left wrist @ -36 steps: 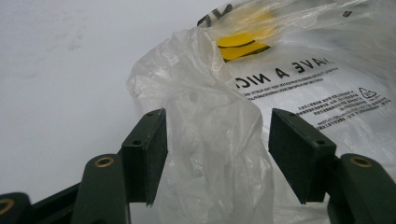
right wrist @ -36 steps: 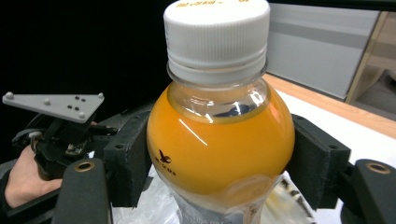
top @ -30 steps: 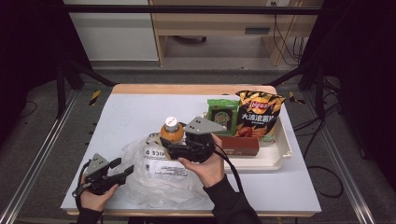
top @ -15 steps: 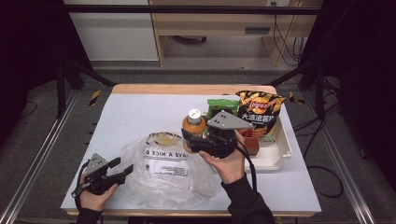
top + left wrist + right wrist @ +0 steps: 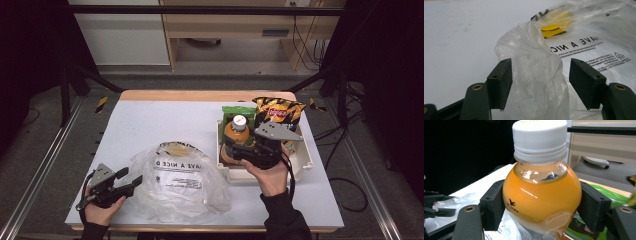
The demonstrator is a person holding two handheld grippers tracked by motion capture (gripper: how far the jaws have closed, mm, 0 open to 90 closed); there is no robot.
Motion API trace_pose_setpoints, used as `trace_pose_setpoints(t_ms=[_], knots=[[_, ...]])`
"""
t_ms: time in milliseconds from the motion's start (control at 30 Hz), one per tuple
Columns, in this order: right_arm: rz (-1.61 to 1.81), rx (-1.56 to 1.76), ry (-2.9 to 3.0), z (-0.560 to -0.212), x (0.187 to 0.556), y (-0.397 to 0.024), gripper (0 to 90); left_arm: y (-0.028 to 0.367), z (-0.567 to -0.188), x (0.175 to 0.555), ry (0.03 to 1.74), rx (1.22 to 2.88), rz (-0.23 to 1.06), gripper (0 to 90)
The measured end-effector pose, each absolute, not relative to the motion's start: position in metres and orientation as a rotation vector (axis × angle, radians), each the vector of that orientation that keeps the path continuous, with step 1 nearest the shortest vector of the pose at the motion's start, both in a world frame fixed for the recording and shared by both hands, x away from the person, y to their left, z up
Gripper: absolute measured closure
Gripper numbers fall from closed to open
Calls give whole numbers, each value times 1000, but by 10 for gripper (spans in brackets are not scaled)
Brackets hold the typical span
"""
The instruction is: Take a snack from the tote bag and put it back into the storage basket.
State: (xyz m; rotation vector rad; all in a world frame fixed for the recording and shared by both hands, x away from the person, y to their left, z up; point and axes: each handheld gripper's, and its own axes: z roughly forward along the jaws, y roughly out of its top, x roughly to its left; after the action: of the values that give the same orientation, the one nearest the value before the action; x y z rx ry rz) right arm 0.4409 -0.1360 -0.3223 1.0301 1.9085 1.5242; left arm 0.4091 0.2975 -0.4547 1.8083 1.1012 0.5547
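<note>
Right tongs (image 5: 236,150) clenched on the orange juice bottle (image 5: 236,134), pads pressing both sides of its round belly in the right gripper view (image 5: 541,195), white cap (image 5: 540,136) on top, bottle upright, gripped low so the neck stays free. In the high view the bottle is over the near-left part of the white tray (image 5: 305,162) at the right side of the tabletop (image 5: 155,122); cannot tell if its base touches the tray floor or hangs just above. Likely the bottle is being moved into the tray with the other goods. Left tongs (image 5: 131,183) released, jaws have just been opening wider; a bunched fold of the clear plastic bag (image 5: 536,82) stands between the pads (image 5: 503,82) without being pinched, left pad just beside the film, right pad apart from it. The bag (image 5: 177,182) lies crumpled and flat on the near tabletop, printed text facing up, looks empty. Left hand (image 5: 100,212) rests at the bag's left edge, probably placed there to steady the bag. Farther out in the tray: a chip bag (image 5: 277,112) standing upright at the back, a green packet (image 5: 235,110) behind the bottle. Next call: lower the bottle upright and open, watch it does not tip on the tray rim.
</note>
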Motion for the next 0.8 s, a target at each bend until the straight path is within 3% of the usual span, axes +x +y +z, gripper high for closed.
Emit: trace_pose_setpoints(t_ms=[800], knots=[[1425, 1122, 1834, -353, 438, -216, 304, 297, -451, 411, 1105, 1795, 564, 338]])
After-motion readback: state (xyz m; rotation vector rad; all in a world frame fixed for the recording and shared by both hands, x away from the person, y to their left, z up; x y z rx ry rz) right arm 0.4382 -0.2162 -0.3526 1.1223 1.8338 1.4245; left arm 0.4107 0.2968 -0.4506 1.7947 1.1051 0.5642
